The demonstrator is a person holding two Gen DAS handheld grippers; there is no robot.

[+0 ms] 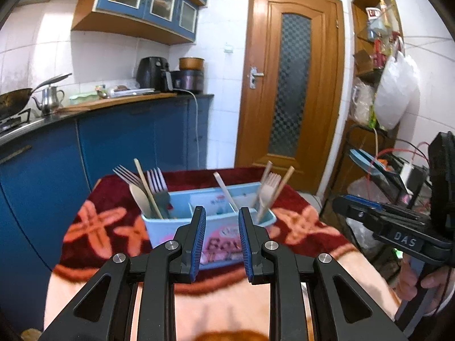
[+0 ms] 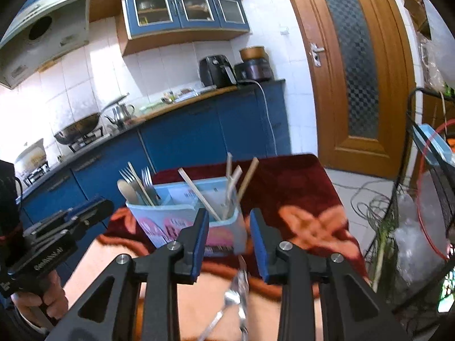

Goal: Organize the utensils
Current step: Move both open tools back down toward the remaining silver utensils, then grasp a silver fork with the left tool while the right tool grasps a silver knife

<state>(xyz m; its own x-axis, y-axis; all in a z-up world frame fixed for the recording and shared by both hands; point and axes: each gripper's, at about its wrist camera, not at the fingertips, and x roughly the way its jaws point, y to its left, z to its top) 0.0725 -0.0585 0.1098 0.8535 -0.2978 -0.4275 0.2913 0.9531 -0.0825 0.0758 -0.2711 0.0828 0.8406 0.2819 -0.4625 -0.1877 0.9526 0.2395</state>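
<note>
A light blue utensil caddy (image 1: pixel 182 227) (image 2: pixel 170 216) stands on a table under a red and peach cloth (image 1: pixel 93 227). Its left compartment holds metal forks (image 1: pixel 156 182), a wooden spoon (image 1: pixel 139 197) and a chopstick. Its right compartment holds a beige fork (image 1: pixel 270 187) and wooden sticks. My left gripper (image 1: pixel 221 221) is open and empty, just in front of the caddy. My right gripper (image 2: pixel 229 224) is open and empty, near the caddy's right end. Metal spoons (image 2: pixel 239 292) lie blurred on the cloth below the right gripper.
Blue kitchen cabinets and a counter (image 1: pixel 119 105) with a wok, kettle and air fryer run along the left. A wooden door (image 1: pixel 290 85) stands behind the table. A wire rack (image 2: pixel 432 199) with bags and cables stands at the right.
</note>
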